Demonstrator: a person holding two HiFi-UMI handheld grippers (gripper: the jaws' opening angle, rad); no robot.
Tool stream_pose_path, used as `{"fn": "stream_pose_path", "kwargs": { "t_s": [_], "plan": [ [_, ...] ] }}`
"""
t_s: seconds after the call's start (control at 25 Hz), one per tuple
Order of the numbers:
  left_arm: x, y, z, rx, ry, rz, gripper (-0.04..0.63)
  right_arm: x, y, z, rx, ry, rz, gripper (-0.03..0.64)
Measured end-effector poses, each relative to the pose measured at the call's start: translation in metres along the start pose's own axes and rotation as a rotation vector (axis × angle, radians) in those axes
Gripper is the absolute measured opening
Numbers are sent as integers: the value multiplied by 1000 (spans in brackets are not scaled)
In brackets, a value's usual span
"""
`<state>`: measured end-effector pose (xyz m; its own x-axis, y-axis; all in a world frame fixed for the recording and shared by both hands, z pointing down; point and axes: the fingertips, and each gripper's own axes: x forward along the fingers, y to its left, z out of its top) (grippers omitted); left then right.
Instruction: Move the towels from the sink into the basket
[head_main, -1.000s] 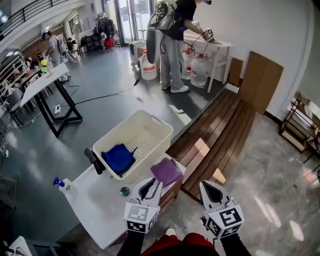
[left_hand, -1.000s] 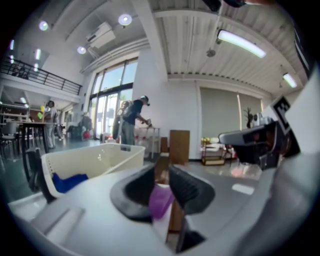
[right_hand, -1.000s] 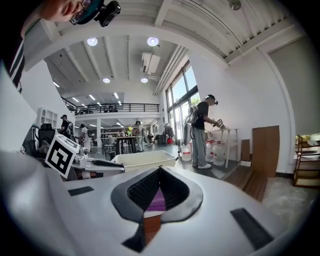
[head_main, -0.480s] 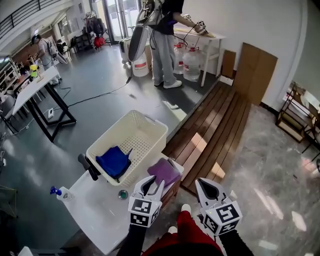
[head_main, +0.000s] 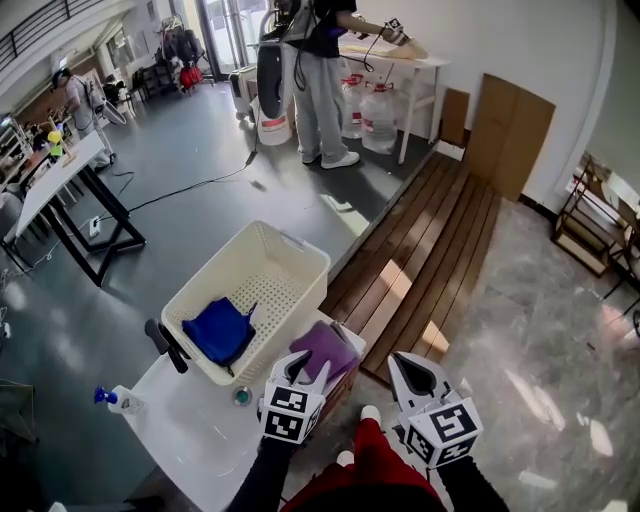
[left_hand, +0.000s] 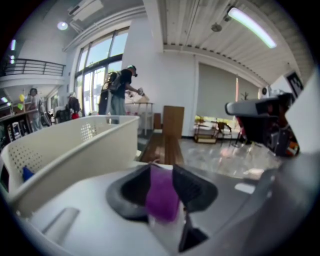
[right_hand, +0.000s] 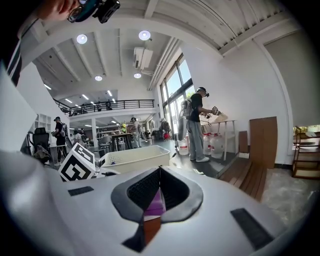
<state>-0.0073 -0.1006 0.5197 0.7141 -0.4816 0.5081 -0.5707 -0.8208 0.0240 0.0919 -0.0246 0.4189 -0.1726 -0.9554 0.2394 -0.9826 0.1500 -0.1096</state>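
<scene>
The purple towel (head_main: 330, 346) lies on the right corner of the white sink (head_main: 190, 432), just beside the basket (head_main: 300, 256). It is not in the basket. The blue towel (head_main: 218, 330) lies inside the basket, at the near end. The basket sits on top of the sink.

The left tongs (head_main: 303, 368) are right at the near edge of the purple towel. In the left gripper view these tongs (left_hand: 160, 172) are a little bit apart, and the purple towel (left_hand: 161, 196) fills the gap between them. The right tongs (head_main: 412, 368) are off to the right, apart from the towel and past the edge of the sink. In the right gripper view their tips (right_hand: 159, 170) touch each other, and they hold nothing.

A black tap (head_main: 165, 346) sticks up by the basket. The round drain (head_main: 243, 397) is in front of it. A spray bottle with a blue top (head_main: 110, 400) stands at the far left of the sink. Brown wooden boards (head_main: 430, 250) run across the floor on the right. Far back, a person (head_main: 310, 80) stands at a white table.
</scene>
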Motion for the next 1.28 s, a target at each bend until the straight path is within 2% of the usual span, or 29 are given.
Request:
{"fn": "stream_pose_path", "kwargs": {
  "t_s": [0.28, 0.84, 1.28],
  "plan": [
    [25, 4, -13, -18, 102, -20, 146, 15, -9, -5, 8, 23, 6, 8],
    [61, 3, -41, -39, 278, -67, 207, 41, -27, -8, 20, 46, 36, 8],
    [74, -4, -53, 22, 382, -67, 212, 55, -41, -10, 37, 64, 43, 8]
  ]
}}
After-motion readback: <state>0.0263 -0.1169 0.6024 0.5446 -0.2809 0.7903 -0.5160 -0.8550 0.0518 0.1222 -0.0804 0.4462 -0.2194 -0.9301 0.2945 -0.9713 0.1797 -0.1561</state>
